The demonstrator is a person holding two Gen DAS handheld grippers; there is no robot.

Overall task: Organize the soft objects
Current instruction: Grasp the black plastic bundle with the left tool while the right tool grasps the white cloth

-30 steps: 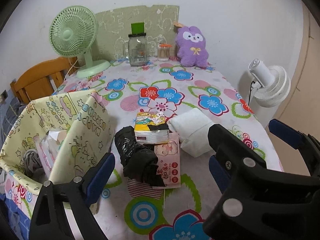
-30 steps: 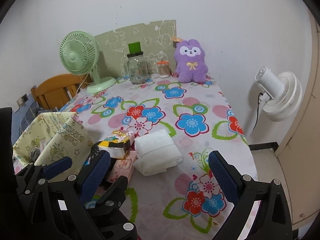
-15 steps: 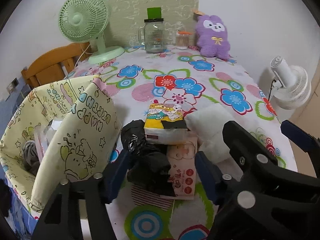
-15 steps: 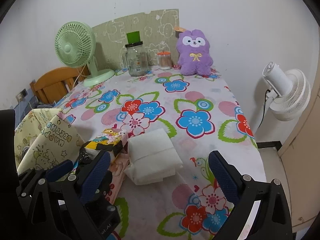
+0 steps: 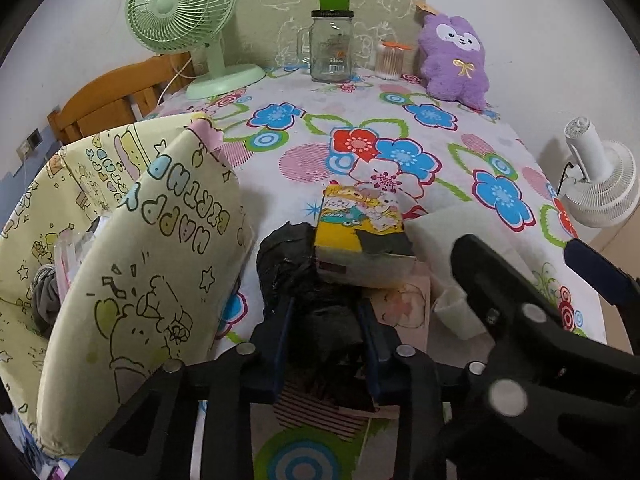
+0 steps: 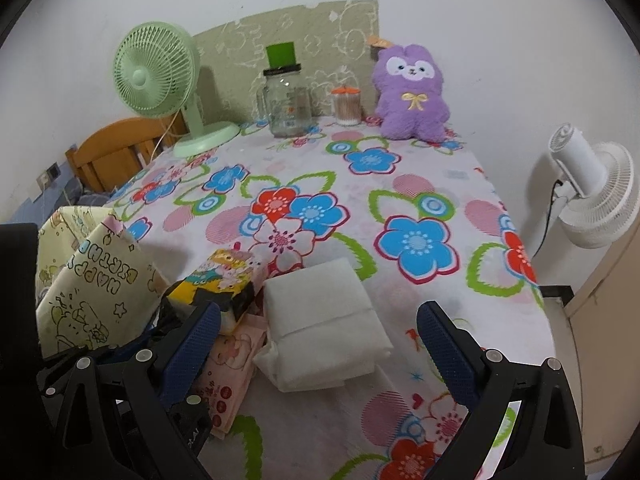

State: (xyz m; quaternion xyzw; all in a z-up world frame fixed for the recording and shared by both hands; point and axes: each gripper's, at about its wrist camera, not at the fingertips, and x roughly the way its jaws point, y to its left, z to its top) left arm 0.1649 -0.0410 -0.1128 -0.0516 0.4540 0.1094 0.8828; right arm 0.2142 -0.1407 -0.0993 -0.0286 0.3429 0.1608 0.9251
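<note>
My left gripper (image 5: 324, 344) is shut on a black plastic bag roll (image 5: 312, 292) that lies on the flowered tablecloth. A yellow cartoon tissue pack (image 5: 360, 240) leans over it, on a pink wet-wipe pack (image 5: 404, 308). A folded white cloth pack (image 6: 324, 320) lies to the right. The yellow fabric storage bag (image 5: 132, 264) stands open at the left, with a grey cloth (image 5: 44, 300) inside. My right gripper (image 6: 320, 344) is open and empty, its fingers on either side of the white pack and a little above it. Its black body shows in the left wrist view (image 5: 532, 352).
At the table's far edge stand a green fan (image 5: 188, 20), a glass jar with a green lid (image 5: 332, 44), a cotton swab jar (image 5: 388, 60) and a purple plush rabbit (image 5: 456, 60). A wooden chair (image 5: 116, 100) is at the left, a white fan (image 6: 592, 192) beyond the right edge.
My left gripper moved forward and down and closed on the black bag roll. My right gripper moved closer to the white pack and stayed open.
</note>
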